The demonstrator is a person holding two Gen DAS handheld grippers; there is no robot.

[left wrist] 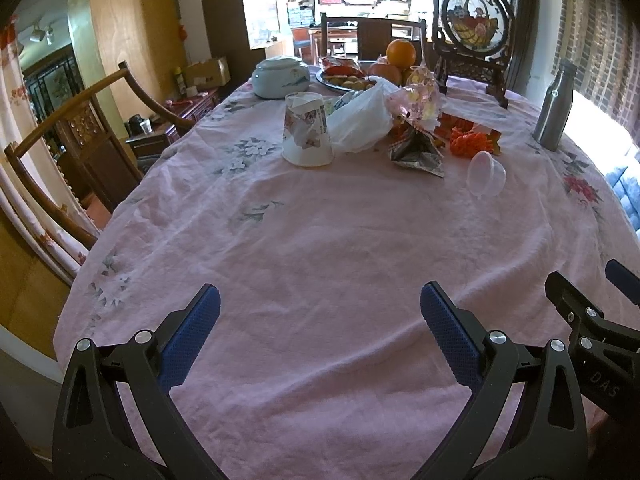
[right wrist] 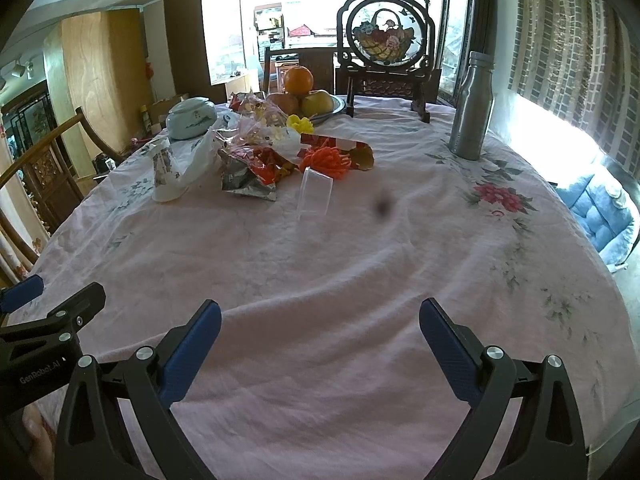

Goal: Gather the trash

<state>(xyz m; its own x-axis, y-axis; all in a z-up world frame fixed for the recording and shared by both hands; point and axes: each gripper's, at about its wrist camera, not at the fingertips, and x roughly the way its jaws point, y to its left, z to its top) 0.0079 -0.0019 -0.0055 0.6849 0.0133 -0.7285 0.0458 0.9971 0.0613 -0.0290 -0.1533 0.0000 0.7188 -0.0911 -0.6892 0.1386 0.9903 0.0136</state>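
1. Left wrist view: left gripper (left wrist: 320, 308) is held wide apart, nothing between its fingers, above bare tablecloth (left wrist: 320, 248).
2. Trash lies well ahead: paper cup (left wrist: 307, 130), white plastic bag (left wrist: 360, 120), foil wrapper (left wrist: 418, 150), clear plastic cup (left wrist: 486, 173).
3. Right gripper (right wrist: 320, 320), likewise wide and unladen, is judged nearer the clear cup, which lies on its side.

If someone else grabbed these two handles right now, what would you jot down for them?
Left gripper and right gripper: both open, empty, hovering over the near side of the tablecloth.
Trash sits across the table: crumpled paper cup, white plastic bag, snack wrappers, clear plastic cup on its side.
Nothing picked up yet; all of it is left. No bin is in view.
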